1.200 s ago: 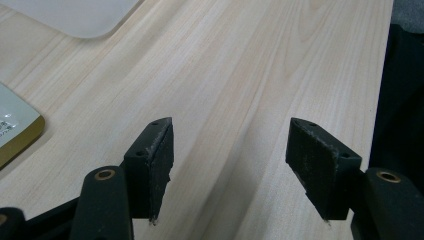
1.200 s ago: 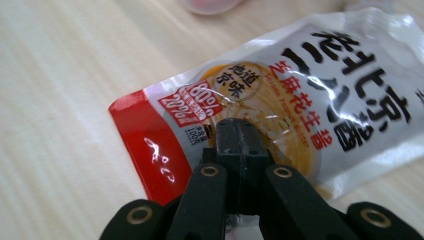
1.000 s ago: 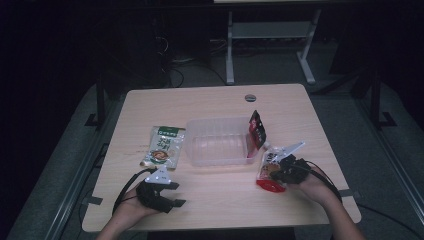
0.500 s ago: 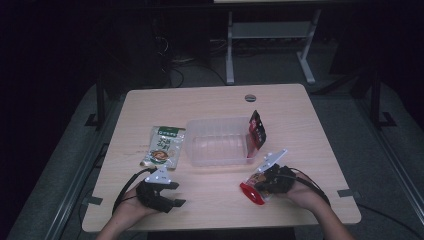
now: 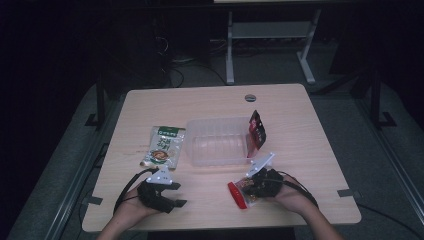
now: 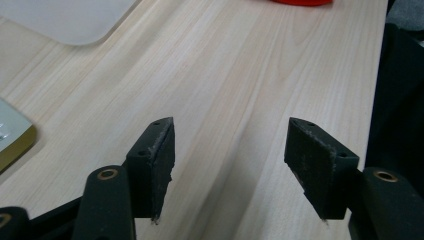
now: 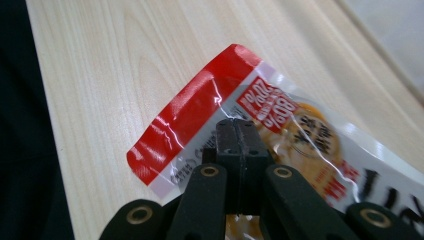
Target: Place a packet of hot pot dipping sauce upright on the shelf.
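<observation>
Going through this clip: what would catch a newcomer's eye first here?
The red-edged snack packet pinched in the right gripper near the table's front edge stands out most. Behind it sits a clear plastic tub mid-table, with a dark red packet propped at its right end and a green packet lying flat to its left. The left gripper is open and holds nothing.

- The left gripper [image 6: 230, 155] is holding its two black jaws apart at six o'clock, with nothing lying between them.
- Bare light wooden tabletop [image 6: 240, 75] is showing between and beyond the jaws.
- A rounded clear plastic container corner [image 6: 70, 20] is sitting at eleven o'clock.
- A red edge [image 6: 300, 2] is peeking in at one o'clock.
- A yellow-edged packet [image 6: 12, 140] is lying at nine o'clock.
</observation>
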The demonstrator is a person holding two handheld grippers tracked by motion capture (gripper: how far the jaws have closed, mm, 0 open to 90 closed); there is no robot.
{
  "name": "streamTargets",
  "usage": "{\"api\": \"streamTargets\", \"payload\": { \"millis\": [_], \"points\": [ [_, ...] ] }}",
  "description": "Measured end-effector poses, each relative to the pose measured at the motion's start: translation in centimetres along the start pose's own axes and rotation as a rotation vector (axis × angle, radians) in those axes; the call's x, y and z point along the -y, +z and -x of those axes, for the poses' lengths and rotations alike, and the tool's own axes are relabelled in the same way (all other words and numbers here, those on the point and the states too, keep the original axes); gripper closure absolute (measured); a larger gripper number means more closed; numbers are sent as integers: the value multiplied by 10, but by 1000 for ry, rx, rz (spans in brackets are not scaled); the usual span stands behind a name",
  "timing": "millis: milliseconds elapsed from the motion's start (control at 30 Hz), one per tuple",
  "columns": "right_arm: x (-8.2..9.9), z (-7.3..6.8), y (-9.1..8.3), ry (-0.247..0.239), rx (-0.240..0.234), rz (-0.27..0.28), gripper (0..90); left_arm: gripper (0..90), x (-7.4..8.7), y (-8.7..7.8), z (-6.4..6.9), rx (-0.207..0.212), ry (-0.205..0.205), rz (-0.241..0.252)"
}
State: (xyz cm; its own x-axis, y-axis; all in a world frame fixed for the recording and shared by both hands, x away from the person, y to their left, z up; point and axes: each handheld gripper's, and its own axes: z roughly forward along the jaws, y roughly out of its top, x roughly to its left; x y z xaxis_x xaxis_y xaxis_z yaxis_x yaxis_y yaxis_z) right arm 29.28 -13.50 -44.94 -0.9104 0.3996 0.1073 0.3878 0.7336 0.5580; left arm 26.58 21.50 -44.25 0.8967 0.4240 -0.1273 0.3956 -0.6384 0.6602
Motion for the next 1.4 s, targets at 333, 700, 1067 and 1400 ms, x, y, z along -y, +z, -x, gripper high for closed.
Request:
{"api": "streamTargets", "payload": {
  "millis": [333,700,1067,1400],
  "points": [
    [37,23,-49,176,102,95,899,621,-25,4,14,33,31,45],
    [74,61,-59,319,174,78,899,898,-74,36,30,118,90,63],
    [77,63,-55,326,142,65,900,898,-101,80,35,127,100,37],
    [65,55,-46,302,75,80,900,898,-89,79,32,113,132,-28]
  ]
}}
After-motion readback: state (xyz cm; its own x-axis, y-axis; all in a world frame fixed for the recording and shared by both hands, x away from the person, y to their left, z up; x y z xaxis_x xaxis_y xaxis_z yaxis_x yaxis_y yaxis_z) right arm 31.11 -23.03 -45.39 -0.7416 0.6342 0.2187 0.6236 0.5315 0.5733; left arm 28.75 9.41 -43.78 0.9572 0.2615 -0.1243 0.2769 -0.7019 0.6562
